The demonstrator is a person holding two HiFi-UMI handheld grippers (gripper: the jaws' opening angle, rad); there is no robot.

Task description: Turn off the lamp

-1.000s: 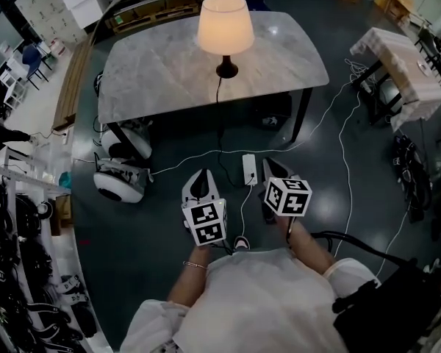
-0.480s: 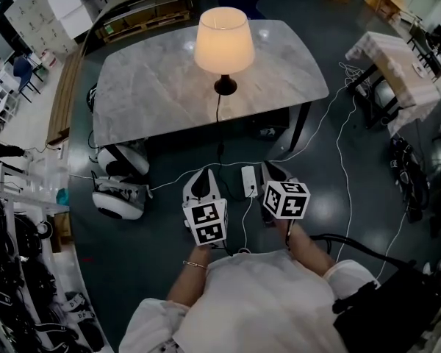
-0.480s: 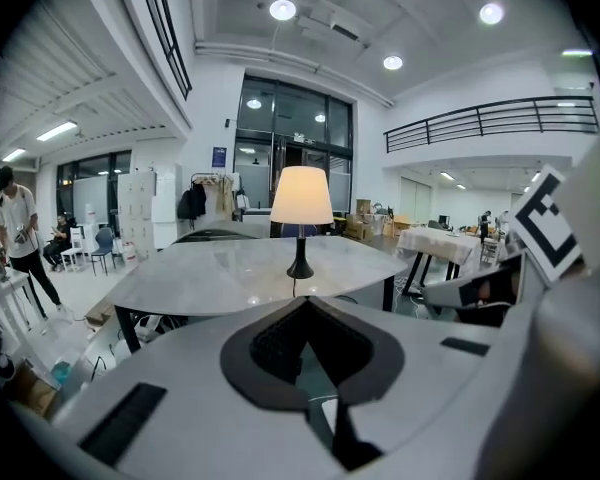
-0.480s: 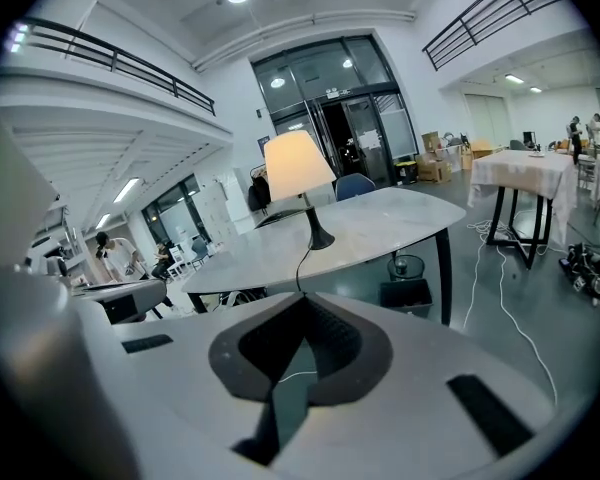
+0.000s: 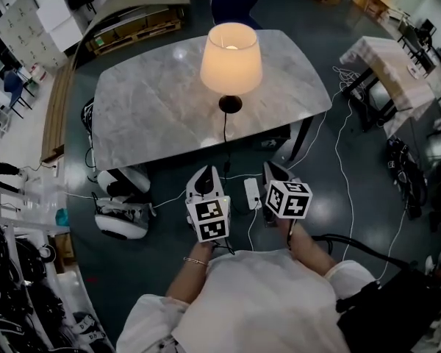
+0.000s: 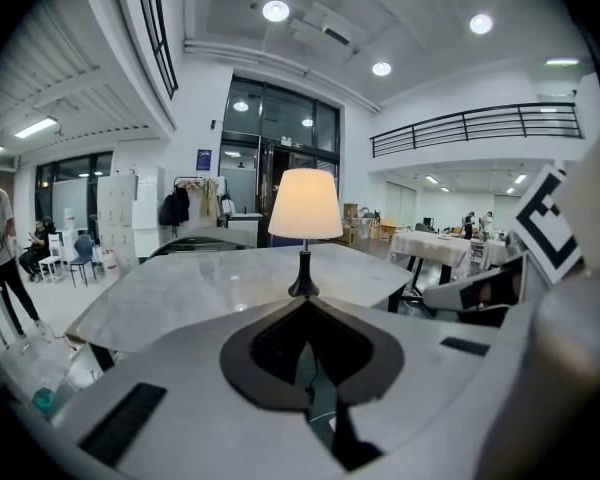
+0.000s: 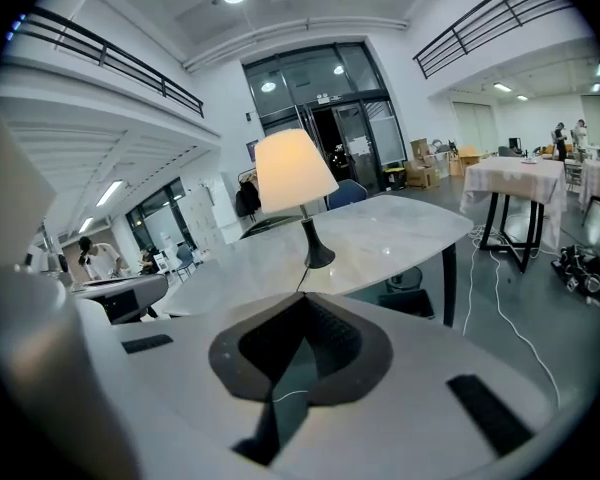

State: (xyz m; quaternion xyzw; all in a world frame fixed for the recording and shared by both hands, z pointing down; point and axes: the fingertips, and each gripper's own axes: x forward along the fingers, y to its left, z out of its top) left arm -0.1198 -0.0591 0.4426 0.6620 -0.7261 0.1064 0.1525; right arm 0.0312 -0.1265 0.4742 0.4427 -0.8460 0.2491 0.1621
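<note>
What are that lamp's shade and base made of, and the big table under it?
Lampshade: likely fabric or paper, matt cream; the light glows evenly through it.
Lamp base: black with a slight sheen, perhaps metal or ceramic; too small to tell.
Table top: pale grey with faint veins and soft reflections, so polished marble or a marble-look slab.

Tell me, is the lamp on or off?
On. The lamp shade glows warm yellow in every view, upright on the table.

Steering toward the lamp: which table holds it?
The grey marble-topped table ahead, with the lit lamp; the cloth-covered table at right has none.
</note>
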